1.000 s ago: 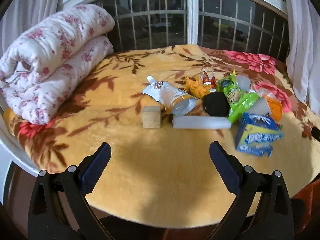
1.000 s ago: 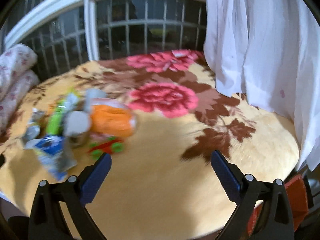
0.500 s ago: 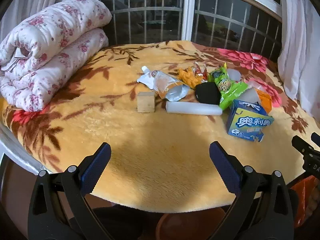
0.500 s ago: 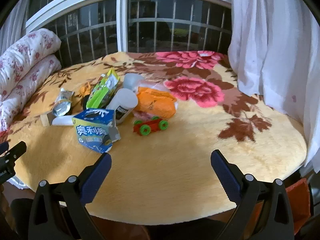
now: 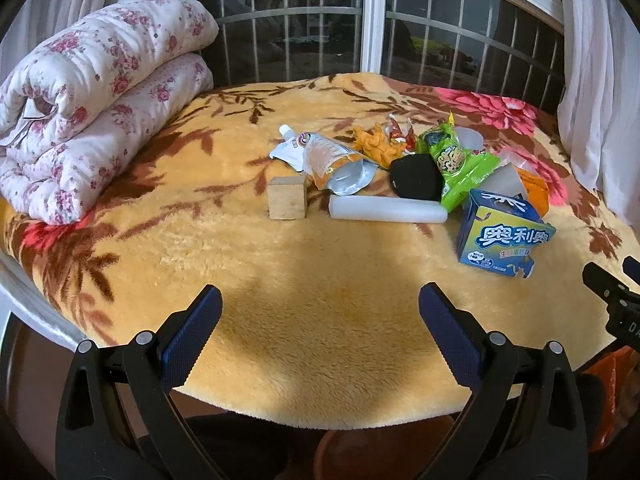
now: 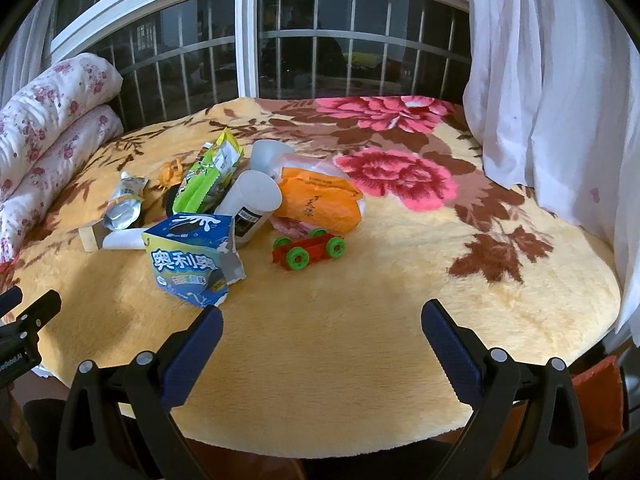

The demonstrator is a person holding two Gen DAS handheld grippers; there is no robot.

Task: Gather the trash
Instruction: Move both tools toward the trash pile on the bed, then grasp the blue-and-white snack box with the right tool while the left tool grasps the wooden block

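Observation:
A pile of trash lies on the yellow floral blanket: a blue cookie box, a green snack bag, a silver drink pouch, a white tube, a white cup and an orange plastic bag. My left gripper is open and empty over the blanket's near edge. My right gripper is open and empty, near the blue box.
A wooden block, a black object and a red toy car with green wheels lie among the trash. A rolled floral quilt sits at the left. White curtains hang at the right. A barred window stands behind.
Both grippers pulled back from the blanket, so more of it shows. The right view swung left and now faces the trash pile. Both grippers stayed open.

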